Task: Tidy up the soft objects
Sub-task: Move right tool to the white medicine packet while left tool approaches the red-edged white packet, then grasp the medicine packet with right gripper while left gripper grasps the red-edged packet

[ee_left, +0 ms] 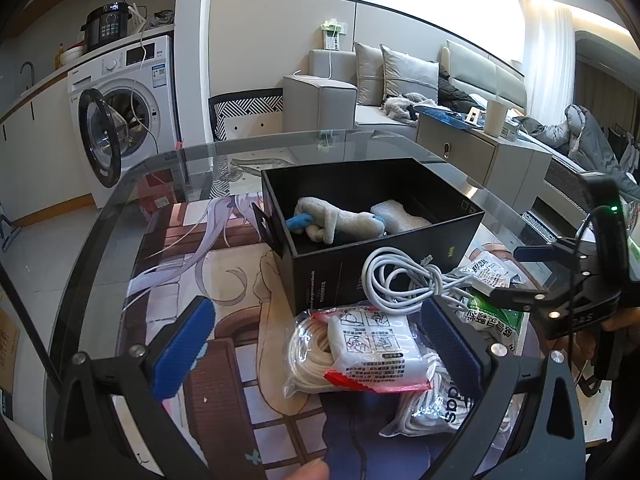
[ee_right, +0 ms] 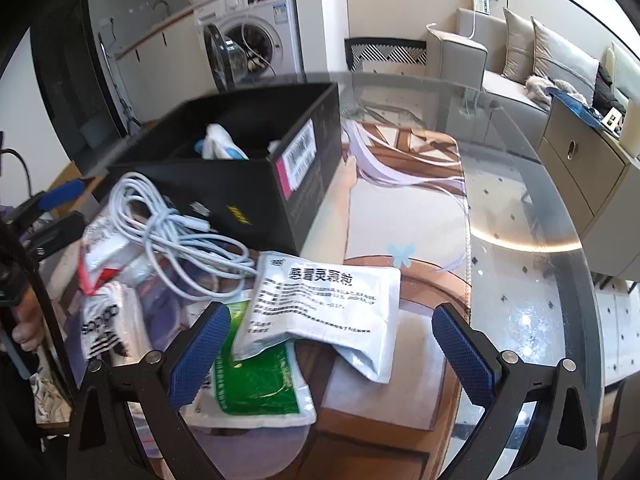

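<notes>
A bagged coil of white rope lies on the mat directly between the spread fingers of the left gripper, nearer the right pad than the left one; neither pad touches it. Just beyond that bag, ahead of the tool, a loose white cable is heaped against the near wall of the black box. Inside the box lie a grey plush toy and a pale foam piece.

The left gripper is released, its jaws wide apart, angled down over the bag, with a fingertip of the holding hand showing at the bottom edge of its view. Off to its right the other tool hangs above a green pouch.

The right gripper is likewise let go, jaws wide, tilted down toward the table. A white sachet with printed text lies between its fingers, lapping over the green pouch, which runs under the left pad. Ahead and to the left of this tool sit the cable and the box.

Everything rests on a picture mat over a glass table.
</notes>
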The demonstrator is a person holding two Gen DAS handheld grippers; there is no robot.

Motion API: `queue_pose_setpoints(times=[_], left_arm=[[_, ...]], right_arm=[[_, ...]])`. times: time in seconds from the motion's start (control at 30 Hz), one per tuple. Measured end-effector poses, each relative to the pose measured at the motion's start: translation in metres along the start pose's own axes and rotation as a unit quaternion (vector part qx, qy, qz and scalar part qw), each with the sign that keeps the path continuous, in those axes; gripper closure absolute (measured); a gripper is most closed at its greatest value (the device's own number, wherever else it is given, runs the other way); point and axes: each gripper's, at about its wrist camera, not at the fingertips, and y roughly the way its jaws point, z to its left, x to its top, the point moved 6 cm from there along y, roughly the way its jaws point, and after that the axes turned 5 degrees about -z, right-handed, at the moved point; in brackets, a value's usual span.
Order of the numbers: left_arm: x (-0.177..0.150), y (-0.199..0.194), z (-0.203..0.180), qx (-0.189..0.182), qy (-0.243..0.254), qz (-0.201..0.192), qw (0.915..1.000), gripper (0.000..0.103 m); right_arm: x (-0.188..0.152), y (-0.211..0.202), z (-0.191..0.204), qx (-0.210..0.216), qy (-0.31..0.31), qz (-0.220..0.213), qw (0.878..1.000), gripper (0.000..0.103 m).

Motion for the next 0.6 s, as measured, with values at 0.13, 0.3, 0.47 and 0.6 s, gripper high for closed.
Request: queue_pose_setpoints(times=[0.13,0.3,0.47,0.6], left_arm=[[0.0000,0.0008,0.0023,-0.001,-0.005,0.003,1.0000,0.000],[-0.0007,0.0008,0.0027,0.002,-0.007,0.000,1.0000,0.000],[-0.0014,0.0009,0.0030,-0.001,-0.007,0.002,1.0000,0.000],[-0.0028,0.0012,0.0015,-0.004,-0.005,0.004,1.0000,0.000]], right_arm=[[0.0018,0.0075,-0.0043,-0.004,0.006,0.010,1.000,0.001],[0.0000,0.0112,-0.0034,-0.004,0.008,0.015,1.000,0.001],[0.0017,0.0089,-0.0025,0.000,0.010,0.008,1.000,0.017],[0.0010,0.0071,-0.0005,0.005,0.009,0.005,1.000,0.022]])
